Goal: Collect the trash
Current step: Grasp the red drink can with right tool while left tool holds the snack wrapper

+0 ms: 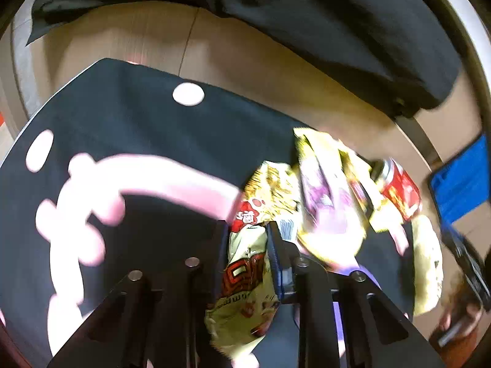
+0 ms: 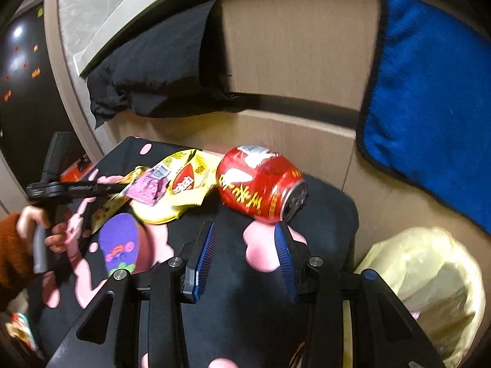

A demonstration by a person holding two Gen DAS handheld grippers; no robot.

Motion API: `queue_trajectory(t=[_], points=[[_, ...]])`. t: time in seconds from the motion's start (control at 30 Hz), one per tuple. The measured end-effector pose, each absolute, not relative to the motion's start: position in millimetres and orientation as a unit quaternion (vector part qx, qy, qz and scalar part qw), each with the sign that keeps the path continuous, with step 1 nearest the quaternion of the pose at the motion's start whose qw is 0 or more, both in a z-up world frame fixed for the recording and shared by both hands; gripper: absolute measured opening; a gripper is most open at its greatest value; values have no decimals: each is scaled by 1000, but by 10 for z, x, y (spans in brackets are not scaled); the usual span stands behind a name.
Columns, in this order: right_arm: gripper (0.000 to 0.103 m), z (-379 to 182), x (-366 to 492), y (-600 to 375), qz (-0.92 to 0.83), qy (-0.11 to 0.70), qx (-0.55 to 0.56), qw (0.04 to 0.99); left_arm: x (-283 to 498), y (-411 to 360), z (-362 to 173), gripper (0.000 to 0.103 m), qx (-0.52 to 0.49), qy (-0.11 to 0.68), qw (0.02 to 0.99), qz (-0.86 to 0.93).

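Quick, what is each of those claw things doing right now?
Left gripper: closed on a snack wrapper.
Right gripper: open, holding nothing, just short of the red can.

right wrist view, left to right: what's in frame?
Person's hand on the left gripper → purple wrapper → yellow snack wrapper → red can → yellow-lined trash bin. Blue towel hangs above the bin.

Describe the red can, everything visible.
The red can is a metal drink can with yellow characters and white patches on its wall. It lies on its side on the black, pink-patterned cloth, silver end facing the right wrist camera. A yellow snack wrapper touches its left side. It looks slightly dented, though blur makes that uncertain. The right gripper is open just in front of it, not touching.
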State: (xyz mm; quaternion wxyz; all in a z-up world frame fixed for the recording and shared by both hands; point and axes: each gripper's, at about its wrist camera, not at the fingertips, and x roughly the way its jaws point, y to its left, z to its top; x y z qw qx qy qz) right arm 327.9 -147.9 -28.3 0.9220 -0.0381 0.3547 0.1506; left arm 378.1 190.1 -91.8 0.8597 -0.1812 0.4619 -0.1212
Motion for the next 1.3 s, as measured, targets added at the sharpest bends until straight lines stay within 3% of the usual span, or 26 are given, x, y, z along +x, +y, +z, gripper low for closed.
queue_trajectory(t=[0.33, 0.53, 0.9, 0.97, 1.13, 1.3], points=[[42, -333, 4046, -1449, 119, 329, -61, 935, 3081, 1898, -617, 22, -190, 421, 879, -121], [42, -496, 4475, -1551, 135, 371, -11, 919, 2974, 1984, -673, 22, -187, 441, 869, -121], [49, -679, 3580, -1144, 232, 409, -22, 882, 2937, 1915, -769, 22, -161, 440, 874, -129], [56, -707, 3521, -1039, 244, 415, -39, 876, 2944, 1909, -800, 22, -164, 444, 872, -127], [61, -836, 3672, -947, 277, 437, -11, 856, 2904, 1932, -879, 22, -167, 458, 864, -125], [55, -968, 3685, -746, 283, 449, -22, 847, 2877, 1939, -946, 22, -168, 468, 859, -121]])
